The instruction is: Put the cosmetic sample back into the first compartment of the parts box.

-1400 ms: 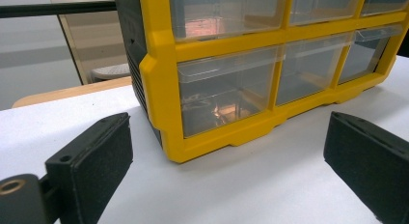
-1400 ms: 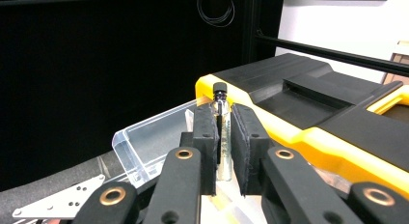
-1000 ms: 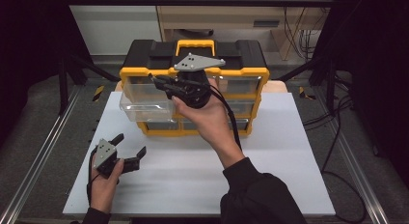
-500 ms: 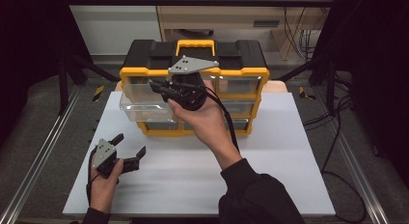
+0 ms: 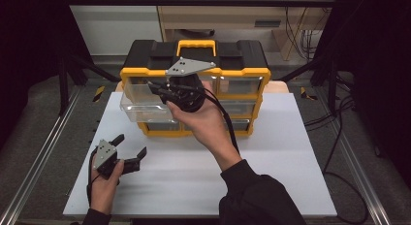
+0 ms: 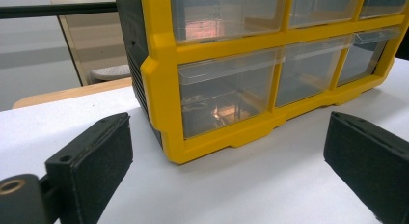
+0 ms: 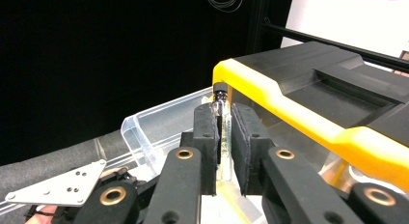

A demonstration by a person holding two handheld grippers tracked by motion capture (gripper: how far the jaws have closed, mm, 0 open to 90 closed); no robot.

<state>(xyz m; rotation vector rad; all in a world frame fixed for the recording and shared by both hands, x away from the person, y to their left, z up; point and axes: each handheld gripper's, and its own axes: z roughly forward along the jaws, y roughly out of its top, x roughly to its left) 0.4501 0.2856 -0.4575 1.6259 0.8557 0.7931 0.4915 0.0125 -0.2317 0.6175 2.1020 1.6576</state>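
Note:
In the right gripper view my right gripper (image 7: 224, 137) is shut on a small glass vial (image 7: 221, 96) with a black cap, held upright between the pads. It hangs over a clear drawer (image 7: 154, 125) pulled out of the yellow and black organizer (image 7: 270, 86). From the high view, the right gripper (image 5: 159, 89) is at the organizer's (image 5: 242, 74) upper left front, above the pulled-out drawer (image 5: 143, 108). My left gripper (image 5: 131, 145) rests low at the front left of the white board, jaws wide open and empty. The left gripper (image 6: 229, 175) faces the organizer's lower corner (image 6: 164, 103).
The white board (image 5: 271, 167) lies on the table under the organizer. Closed clear drawers (image 6: 308, 64) fill the organizer's front. Black frame posts (image 5: 63, 74) and metal rails (image 5: 39, 157) border the table; cables (image 5: 339, 152) trail at the right.
The right gripper has shifted slightly left over the pulled-out drawer, still shut on the vial. The left hand has kept still.

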